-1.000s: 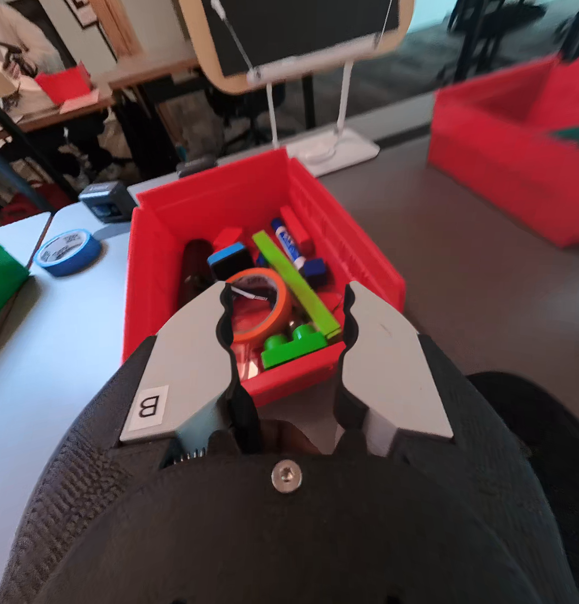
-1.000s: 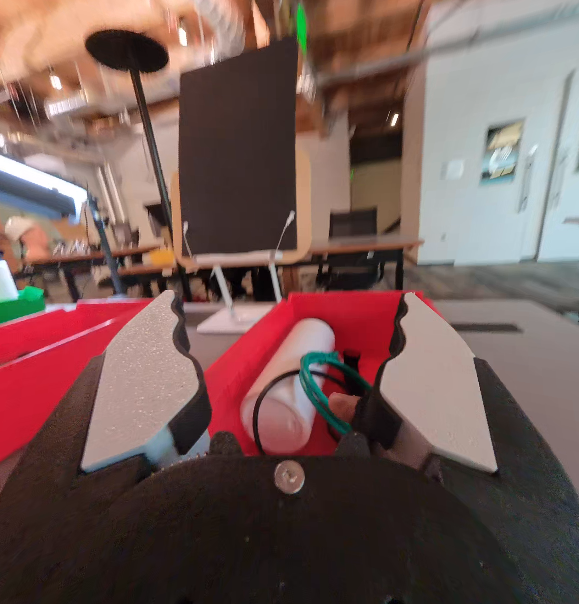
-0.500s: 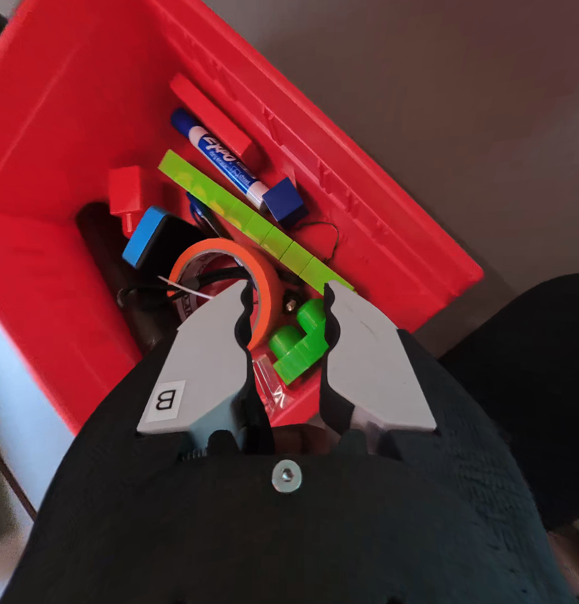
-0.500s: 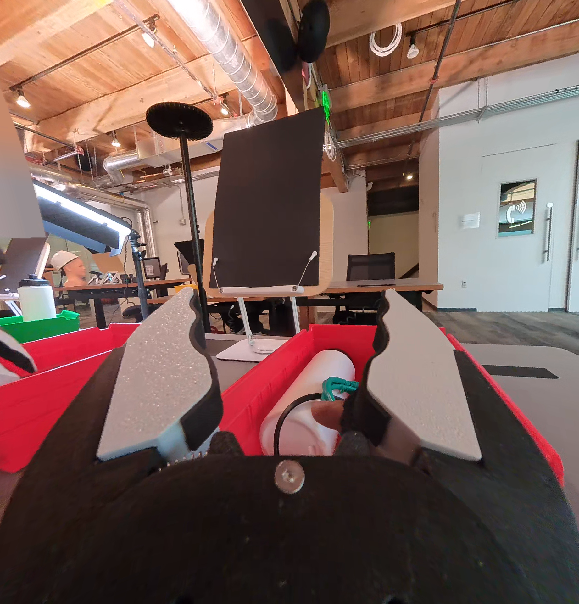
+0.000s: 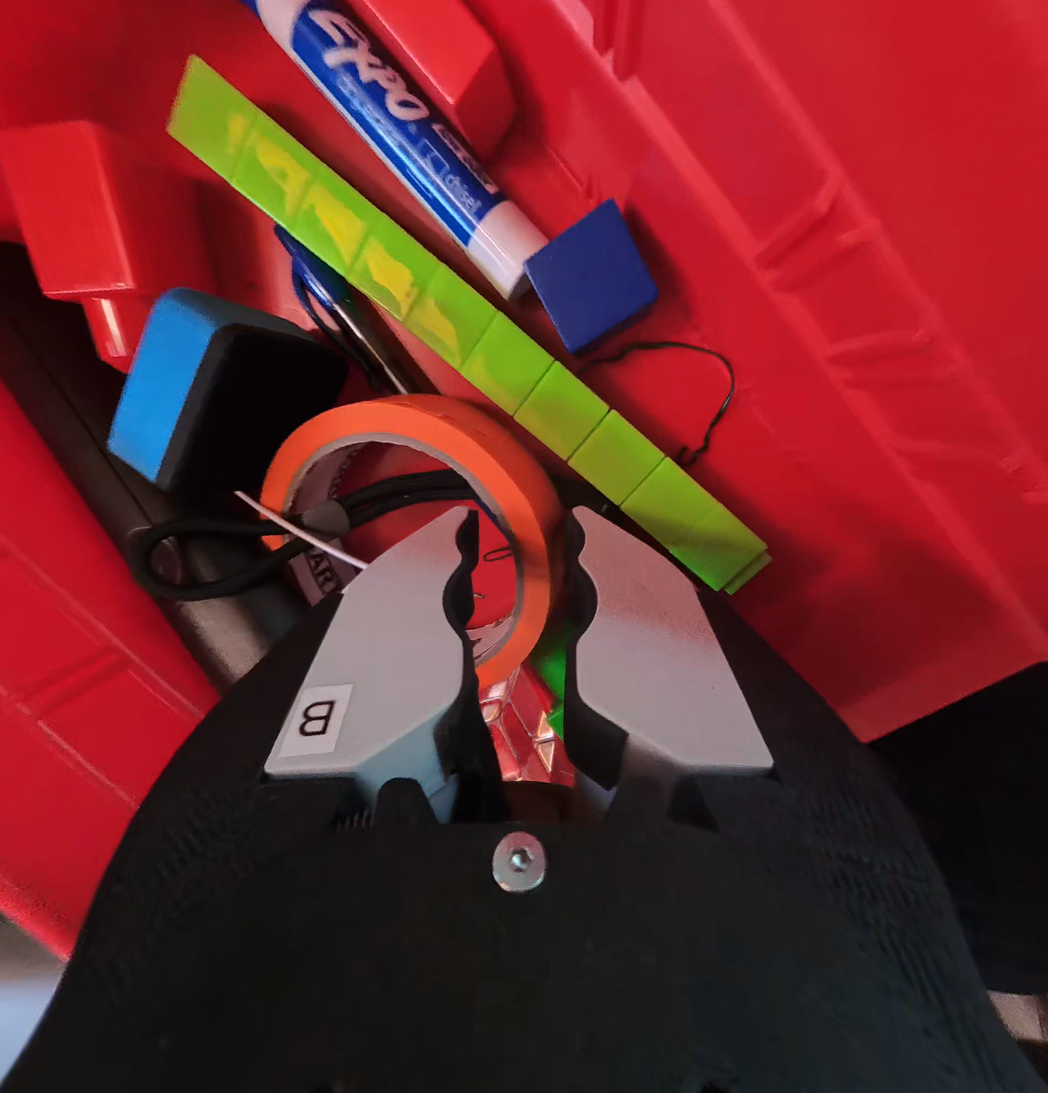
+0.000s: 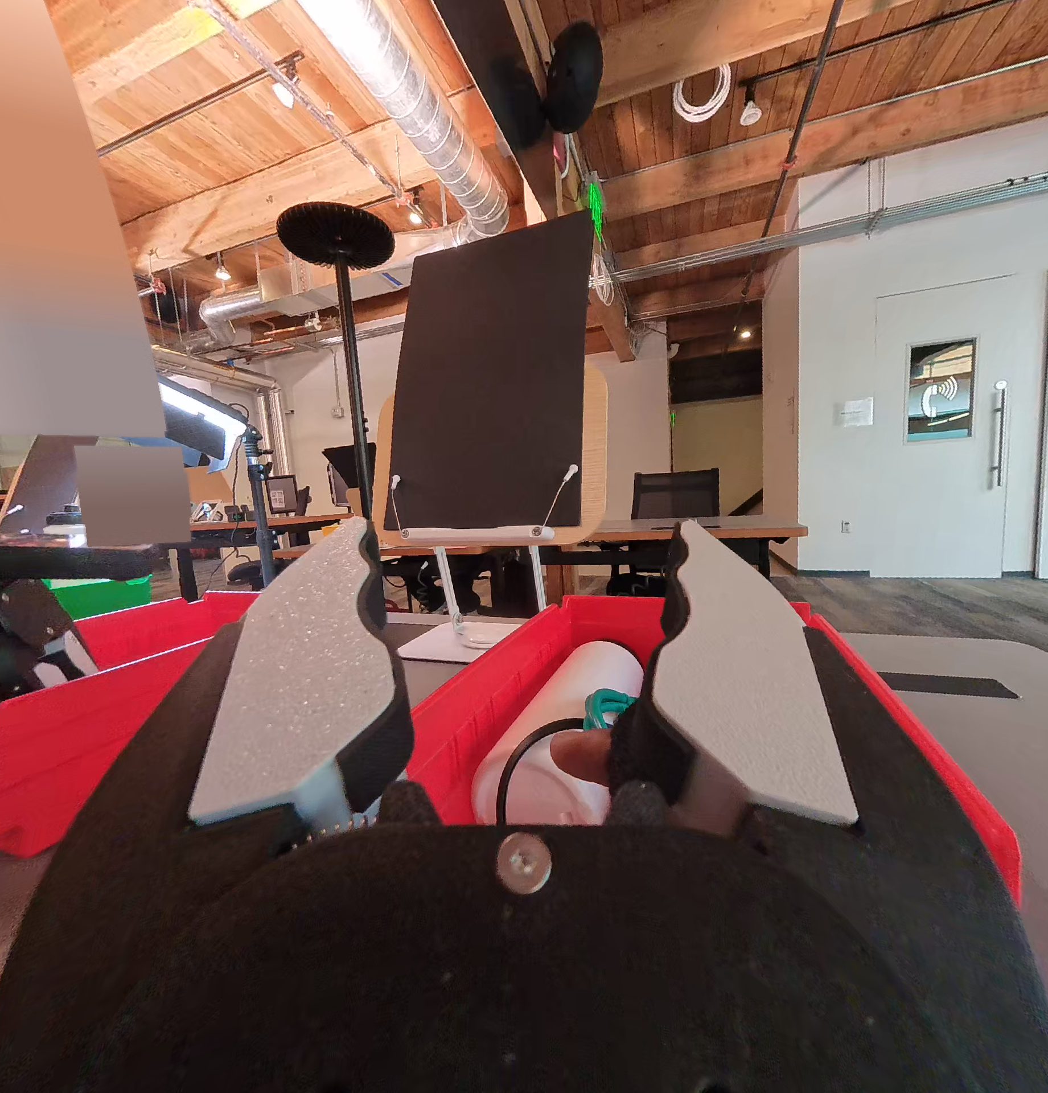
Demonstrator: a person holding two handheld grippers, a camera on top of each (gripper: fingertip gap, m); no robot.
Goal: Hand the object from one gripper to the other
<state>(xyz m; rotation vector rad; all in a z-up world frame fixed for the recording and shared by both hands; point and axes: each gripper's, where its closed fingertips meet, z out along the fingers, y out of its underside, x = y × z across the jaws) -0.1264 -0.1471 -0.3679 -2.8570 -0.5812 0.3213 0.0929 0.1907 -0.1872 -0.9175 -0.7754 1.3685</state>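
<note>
Now left tool [image 5: 518, 532] astride orange tape [image 5: 530, 473]

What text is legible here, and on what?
I won't transcribe writing; carriers only.
Blue-white marker: large print.
White sticker on left tongs: one character.
Orange tape roll core: print partly hidden.
Door-window sign: pictogram.
Wall notice: too small.

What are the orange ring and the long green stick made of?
The orange ring looks like a roll of matte paper tape: thin layers wound around a pale inner core. The green stick seems to be smooth, glossy plastic cubes joined in a row; seams show between them.
</note>
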